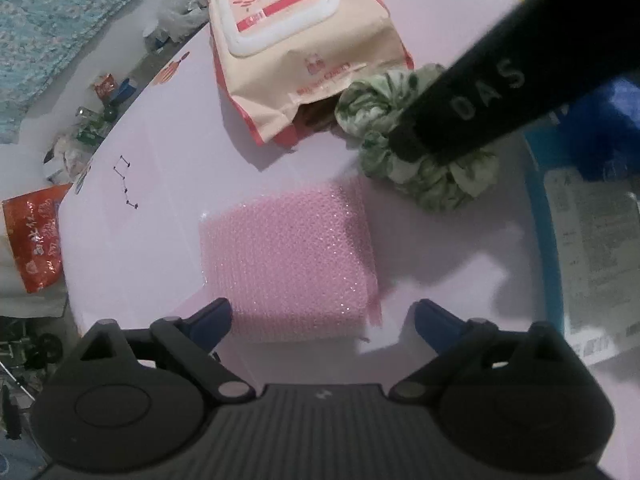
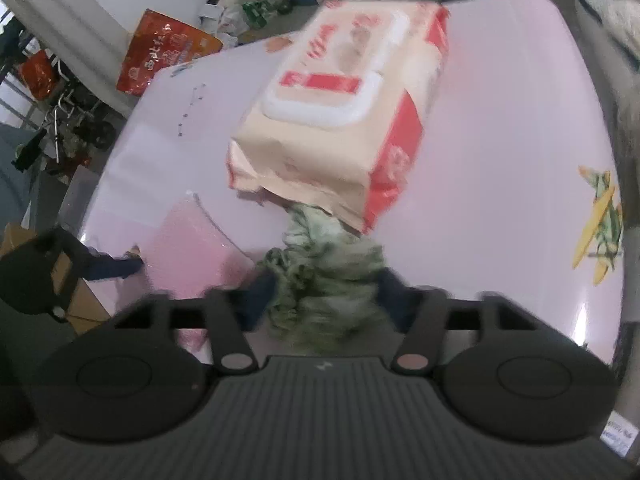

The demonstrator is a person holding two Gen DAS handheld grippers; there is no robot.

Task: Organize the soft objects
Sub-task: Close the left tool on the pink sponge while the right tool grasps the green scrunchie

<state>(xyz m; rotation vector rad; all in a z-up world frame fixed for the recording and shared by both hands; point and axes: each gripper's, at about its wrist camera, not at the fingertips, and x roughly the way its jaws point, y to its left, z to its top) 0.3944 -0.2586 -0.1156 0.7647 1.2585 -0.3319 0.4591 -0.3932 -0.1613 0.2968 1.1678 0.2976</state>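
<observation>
1. My left gripper (image 1: 322, 316) points steeply down over the pale pink table (image 1: 160, 168). Its blue fingertips (image 1: 210, 314) stand wide apart with nothing between them.
2. The pink sponge (image 1: 290, 256) lies flat on the table just ahead of those fingertips. The left tip sits at its near-left corner; I cannot tell whether it touches. The right tip is clear of it.
3. My right gripper (image 2: 322, 294) has its blue pads on either side of the green-and-white scrunchie (image 2: 324, 276). The fabric fills the gap and bunches between them, so I read the jaws as clamped on the scrunchie. This view is motion-blurred, so pad contact is not sharp.
4. From the left wrist view, the right gripper's black finger (image 1: 472, 92) comes in from the upper right and crosses over the scrunchie (image 1: 420, 168), which rests on the table.
5. The scrunchie lies against the open near end of the wet-wipes pack (image 1: 296, 48). In the right wrist view part of the fabric runs under the pack's torn flap.
6. The wipes pack (image 2: 340, 120) lies flat on the table, white lid up, beyond both the sponge and the scrunchie.
7. The sponge (image 2: 188, 248) and the scrunchie sit near each other but apart.
8. A blue-edged box (image 1: 540, 220) with a printed label stands at the table's right side in the left wrist view.
</observation>
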